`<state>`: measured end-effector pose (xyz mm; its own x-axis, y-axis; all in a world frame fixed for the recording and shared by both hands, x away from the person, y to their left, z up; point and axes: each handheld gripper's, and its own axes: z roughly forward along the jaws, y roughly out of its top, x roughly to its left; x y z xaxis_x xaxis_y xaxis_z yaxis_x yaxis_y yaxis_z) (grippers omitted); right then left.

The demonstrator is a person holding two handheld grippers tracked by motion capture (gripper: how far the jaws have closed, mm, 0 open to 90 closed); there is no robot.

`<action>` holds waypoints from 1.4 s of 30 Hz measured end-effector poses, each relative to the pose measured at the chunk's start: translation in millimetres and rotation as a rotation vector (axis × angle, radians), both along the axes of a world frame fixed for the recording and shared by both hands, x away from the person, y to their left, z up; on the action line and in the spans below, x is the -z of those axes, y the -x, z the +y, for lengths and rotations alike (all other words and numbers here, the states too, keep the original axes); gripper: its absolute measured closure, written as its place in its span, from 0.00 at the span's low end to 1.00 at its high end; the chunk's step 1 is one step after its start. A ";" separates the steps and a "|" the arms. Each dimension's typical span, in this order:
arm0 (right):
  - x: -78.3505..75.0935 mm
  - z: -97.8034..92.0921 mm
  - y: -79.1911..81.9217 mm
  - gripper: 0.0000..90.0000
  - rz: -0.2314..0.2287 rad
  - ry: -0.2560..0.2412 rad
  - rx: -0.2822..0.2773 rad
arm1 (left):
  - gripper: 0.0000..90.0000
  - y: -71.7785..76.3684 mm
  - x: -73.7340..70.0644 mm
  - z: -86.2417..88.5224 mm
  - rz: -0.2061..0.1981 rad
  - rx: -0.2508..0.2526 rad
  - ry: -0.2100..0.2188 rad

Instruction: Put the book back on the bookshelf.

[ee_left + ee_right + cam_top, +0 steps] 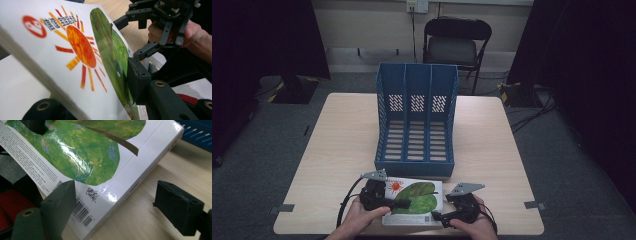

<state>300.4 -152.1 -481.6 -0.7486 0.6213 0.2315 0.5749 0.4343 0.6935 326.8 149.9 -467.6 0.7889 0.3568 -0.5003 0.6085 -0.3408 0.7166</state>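
Left hand-held gripper [404,202] clamped the book [419,197] at the table's near edge, right hand-held gripper [436,216] agape beside its spine; next, probably lifting it toward the blue file rack [416,120].

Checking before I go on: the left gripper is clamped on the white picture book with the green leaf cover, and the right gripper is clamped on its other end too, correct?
Not quite. The left gripper is clamped on the white picture book with the green leaf cover, but the right gripper is not: the right gripper view shows its jaws standing open, straddling the book's corner above the wooden table.
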 end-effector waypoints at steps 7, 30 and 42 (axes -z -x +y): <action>2.1 -2.5 -10.7 0.18 0.046 -0.078 -0.007 | 0.77 8.3 -10.0 -4.8 -0.111 0.029 -0.033; -17.6 -32.8 -2.7 0.61 -0.035 -0.269 -0.065 | 0.73 5.9 -9.1 -4.9 -0.219 0.038 -0.091; -12.7 -27.6 -8.4 0.63 0.026 -0.311 -0.156 | 0.70 1.3 -3.7 -3.2 -0.193 0.052 -0.075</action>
